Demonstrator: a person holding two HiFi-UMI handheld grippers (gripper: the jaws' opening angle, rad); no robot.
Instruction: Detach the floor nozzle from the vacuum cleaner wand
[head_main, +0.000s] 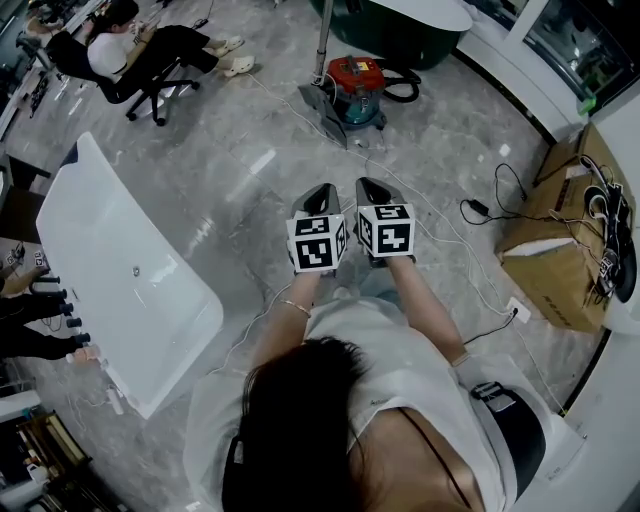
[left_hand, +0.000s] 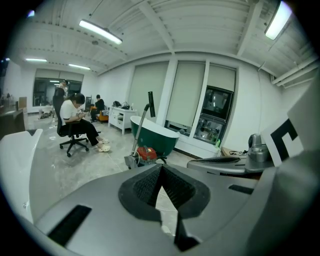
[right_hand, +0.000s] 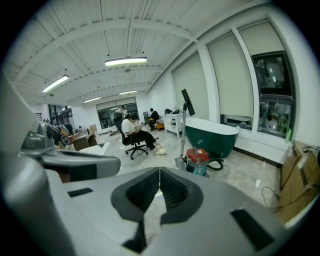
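The left hand-held gripper, clenched on nothing, points at the floor nozzle lying well ahead on the floor, at the foot of the near-upright wand of a red vacuum cleaner; this hand looks marginally nearer. The right hand-held gripper, alongside, is likewise clenched and empty. Print on the cardboard box at right is unreadable.

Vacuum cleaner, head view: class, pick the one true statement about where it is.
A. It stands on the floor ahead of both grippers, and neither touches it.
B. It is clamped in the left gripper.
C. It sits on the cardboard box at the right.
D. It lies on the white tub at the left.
A: the vacuum cleaner stands on the floor, well beyond the left gripper and the right gripper, both shut on nothing.
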